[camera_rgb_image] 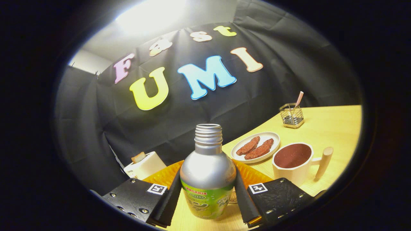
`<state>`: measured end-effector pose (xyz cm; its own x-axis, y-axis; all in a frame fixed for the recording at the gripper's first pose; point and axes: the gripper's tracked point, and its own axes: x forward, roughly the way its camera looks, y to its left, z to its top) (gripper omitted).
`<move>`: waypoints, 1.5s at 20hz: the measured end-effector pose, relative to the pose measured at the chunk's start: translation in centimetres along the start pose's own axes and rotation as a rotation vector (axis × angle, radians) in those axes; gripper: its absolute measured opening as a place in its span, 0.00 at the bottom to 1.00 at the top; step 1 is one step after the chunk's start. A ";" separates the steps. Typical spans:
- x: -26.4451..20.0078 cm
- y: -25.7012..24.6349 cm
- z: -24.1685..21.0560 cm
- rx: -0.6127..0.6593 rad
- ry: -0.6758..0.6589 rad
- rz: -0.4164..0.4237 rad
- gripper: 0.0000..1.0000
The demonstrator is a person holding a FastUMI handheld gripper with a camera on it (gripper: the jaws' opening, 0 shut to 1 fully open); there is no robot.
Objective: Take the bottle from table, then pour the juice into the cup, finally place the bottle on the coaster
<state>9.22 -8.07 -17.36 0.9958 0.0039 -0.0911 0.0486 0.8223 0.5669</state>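
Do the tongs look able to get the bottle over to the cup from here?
Probably yes. The tongs are shut on the bottle, and bare table lies between it and the cup; nothing stands in the way.

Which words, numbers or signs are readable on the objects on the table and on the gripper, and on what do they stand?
Bottle, pressed between both fingers: label print too blurred to quote.
Gripper: a square coded marker on each side, no words.
Cup, plate: none.

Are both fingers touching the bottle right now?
Touching. In the gripper view, both fingers press against the bottle at its sides, with no gap showing on either side.
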 end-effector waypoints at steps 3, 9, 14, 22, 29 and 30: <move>0.2 -1.3 0.9 0.154 -0.019 0.007 0.78; 0.4 -2.7 0.4 0.337 -0.004 0.009 0.78; 0.8 -2.3 0.5 0.544 -0.021 0.058 0.78; -0.1 -4.1 0.5 0.831 -0.095 0.080 0.77; -0.1 -4.2 0.2 0.936 -0.118 0.090 0.77; 0.0 -4.3 0.5 0.947 -0.124 0.092 0.77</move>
<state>9.04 -11.86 -19.41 0.9973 -0.0590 0.0435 -0.0424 0.0200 0.9989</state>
